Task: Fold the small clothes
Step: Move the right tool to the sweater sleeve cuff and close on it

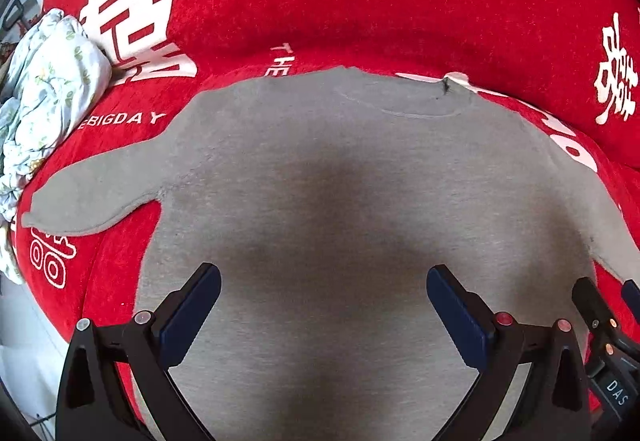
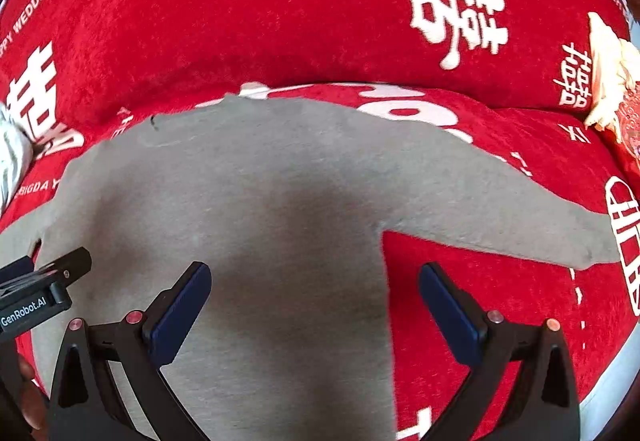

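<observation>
Grey sweater (image 1: 340,181) lies flat on red cover (image 1: 360,1), spread beneath both gaping, empty tongs: left tongs (image 1: 324,281), right tongs (image 2: 315,277). One sweater, two tongs.

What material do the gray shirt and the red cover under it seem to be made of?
Gray shirt: probably soft knit cotton jersey, matte, with a fine heathered grain.
Red cover: likely plush fleece or chenille; it has a fuzzy nap with white printed lettering.

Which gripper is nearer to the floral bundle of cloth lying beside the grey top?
Left. The left gripper hovers open over the grey top, on the side where the floral bundle lies. The right gripper hovers open over the top's opposite edge, farther away.
</observation>
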A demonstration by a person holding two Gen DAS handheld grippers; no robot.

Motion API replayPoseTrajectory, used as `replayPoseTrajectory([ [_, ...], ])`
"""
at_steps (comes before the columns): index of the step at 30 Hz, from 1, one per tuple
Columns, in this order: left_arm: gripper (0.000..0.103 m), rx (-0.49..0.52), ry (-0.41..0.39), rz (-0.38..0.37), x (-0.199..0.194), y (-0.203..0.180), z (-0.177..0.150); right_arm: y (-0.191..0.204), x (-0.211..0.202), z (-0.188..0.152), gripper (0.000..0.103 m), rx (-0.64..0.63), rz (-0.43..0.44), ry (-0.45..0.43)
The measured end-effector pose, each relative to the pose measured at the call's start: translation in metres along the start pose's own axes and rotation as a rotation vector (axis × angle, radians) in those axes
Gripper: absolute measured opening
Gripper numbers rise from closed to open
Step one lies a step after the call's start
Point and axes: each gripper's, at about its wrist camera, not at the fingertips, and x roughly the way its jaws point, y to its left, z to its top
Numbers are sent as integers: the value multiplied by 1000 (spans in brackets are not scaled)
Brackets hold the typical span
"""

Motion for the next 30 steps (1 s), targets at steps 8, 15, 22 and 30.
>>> replayPoseTrajectory([
  [8, 103, 22, 1, -13, -4, -31, 2, -36, -8, 8, 103, 50, -26, -28],
  [15, 103, 80, -12, -13, -10, -68, -3, -74, -12, 8, 103, 89, -60, -25],
  [22, 103, 185, -48, -22, -21, -111, -13, -110, -16, 3, 103, 115, -102, -34],
  [30, 103, 197, -37, -37, -19, -142, -13, -150, -16, -2, 103, 160, -122, -41],
])
